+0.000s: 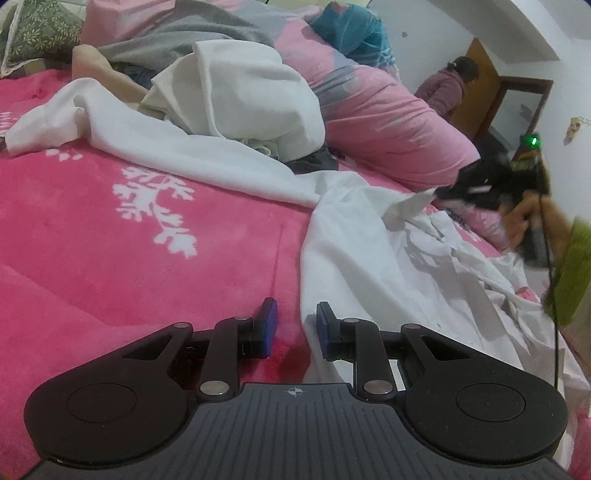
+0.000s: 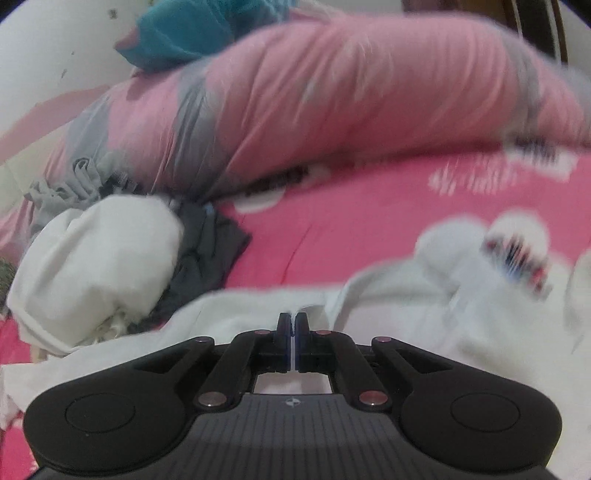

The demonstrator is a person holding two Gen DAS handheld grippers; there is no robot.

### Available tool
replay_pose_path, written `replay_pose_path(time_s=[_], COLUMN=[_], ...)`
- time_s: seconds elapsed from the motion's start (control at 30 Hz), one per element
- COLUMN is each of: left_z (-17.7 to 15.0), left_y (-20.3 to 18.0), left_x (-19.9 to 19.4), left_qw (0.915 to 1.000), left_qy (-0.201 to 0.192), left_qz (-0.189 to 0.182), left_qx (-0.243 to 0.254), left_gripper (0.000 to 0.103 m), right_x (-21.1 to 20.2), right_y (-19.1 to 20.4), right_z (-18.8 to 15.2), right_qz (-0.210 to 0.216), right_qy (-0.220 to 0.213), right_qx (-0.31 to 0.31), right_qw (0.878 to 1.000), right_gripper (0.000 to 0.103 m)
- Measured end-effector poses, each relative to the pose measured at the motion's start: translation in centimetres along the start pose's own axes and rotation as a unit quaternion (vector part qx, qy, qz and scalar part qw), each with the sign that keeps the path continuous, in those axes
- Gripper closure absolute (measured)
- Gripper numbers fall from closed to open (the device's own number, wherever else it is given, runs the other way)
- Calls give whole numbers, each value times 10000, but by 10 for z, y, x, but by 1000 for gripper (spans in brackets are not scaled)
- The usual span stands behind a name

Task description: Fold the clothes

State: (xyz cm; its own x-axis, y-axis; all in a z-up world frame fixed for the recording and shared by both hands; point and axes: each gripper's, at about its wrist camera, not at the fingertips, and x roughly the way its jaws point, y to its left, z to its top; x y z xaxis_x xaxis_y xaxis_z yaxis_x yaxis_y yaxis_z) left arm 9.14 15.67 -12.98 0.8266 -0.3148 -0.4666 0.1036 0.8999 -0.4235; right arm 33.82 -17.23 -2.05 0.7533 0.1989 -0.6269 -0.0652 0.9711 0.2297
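Observation:
A white long-sleeved garment [image 1: 351, 229] lies crumpled across the pink bedspread [image 1: 110, 258], with one sleeve [image 1: 55, 118] trailing to the far left. My left gripper [image 1: 295, 317] stands open low over the bedspread, and the garment's near edge lies between its blue pads [image 1: 269, 321]. At the right, a hand holds my right gripper [image 1: 448, 190], which pinches a raised fold of the same garment. In the blurred right wrist view, that gripper [image 2: 292, 323] is shut with a thin layer of the white garment [image 2: 406, 314] between its pads.
A heap of white cloth [image 1: 240, 92] and dark grey clothes [image 2: 207, 251] lie behind the garment. A rolled pink duvet [image 1: 388, 122] with a teal cloth [image 1: 351, 29] on top runs along the back. A person [image 1: 447, 85] stands at a doorway, far right.

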Motion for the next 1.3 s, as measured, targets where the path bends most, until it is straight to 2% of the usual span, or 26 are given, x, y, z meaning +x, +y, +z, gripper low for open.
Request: replay_pose_path(time_s=[0.17, 0.57, 0.7, 0.8, 0.87, 0.93, 1.0, 1.07, 1.17, 1.3], left_z=[-1, -2, -2, -3, -3, -3, -4, -4, -4, -4], left_y=[0, -1, -2, -3, -3, -3, -3, -3, -3, -4], left_x=[0, 3, 3, 3, 3, 3, 2, 2, 2, 2], left_qw=[10000, 9999, 9998, 9997, 9997, 9997, 9997, 9998, 9998, 9997], left_qy=[-28, -35, -40, -44, -49, -51, -56, -62, -72, -86], left_qz=[-10, -4, 22, 46, 50, 47, 46, 46, 49, 75], left_qx=[5, 129, 183, 219, 231, 223, 214, 203, 199, 225], left_gripper=[80, 80, 80, 80, 80, 80, 80, 80, 80, 80], right_x=[1, 61, 99, 120, 109, 81, 42, 7, -45, -92], right_y=[-6, -35, -37, -41, -53, -69, -86, -96, -87, -52], right_z=[43, 70, 59, 50, 50, 53, 47, 38, 8, -62], right_qz=[-590, -1235, -1135, -1524, -1504, -1384, -1104, -777, -322, 721], right_qy=[87, -301, -191, 278, 252, 127, 60, 209, 655, 1326], right_qx=[-336, -802, -717, -702, -383, 75, 555, 796, 763, 804], right_qw=[9977, 9886, 9908, 9854, 9876, 9903, 9923, 9936, 9944, 9853], right_gripper=[102, 102, 100, 94, 90, 85, 85, 85, 85, 83])
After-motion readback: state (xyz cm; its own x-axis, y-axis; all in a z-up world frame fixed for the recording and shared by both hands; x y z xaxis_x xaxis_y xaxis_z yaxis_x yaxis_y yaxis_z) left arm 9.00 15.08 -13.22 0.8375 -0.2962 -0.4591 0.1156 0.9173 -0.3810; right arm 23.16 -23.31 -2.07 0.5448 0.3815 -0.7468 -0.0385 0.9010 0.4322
